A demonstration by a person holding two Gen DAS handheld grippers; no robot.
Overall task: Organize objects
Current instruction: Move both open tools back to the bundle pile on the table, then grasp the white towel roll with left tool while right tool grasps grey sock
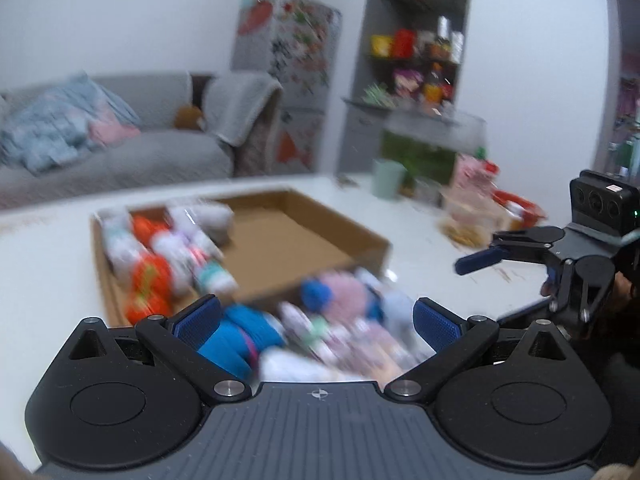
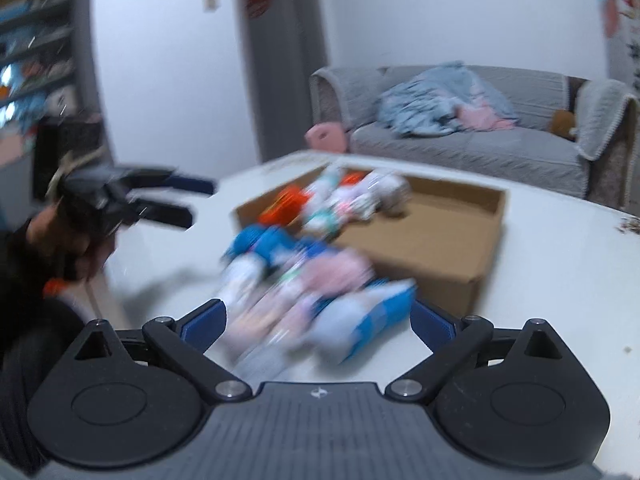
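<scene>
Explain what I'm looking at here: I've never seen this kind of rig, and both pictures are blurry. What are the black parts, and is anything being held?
There is no robot. A person holds a two-finger tool in each hand, each with a wide-angle camera looking along its fingers. The black parts at the bottom are the tool itself.

One picture comes from the left gripper, the other from the right gripper; each also shows the other tool off to one side.

On the white table stands a cardboard box holding rolled soft items, probably socks. A loose pile lies in front of it.

Both grippers are open with the pile between their fingers. Nothing is held.
</scene>
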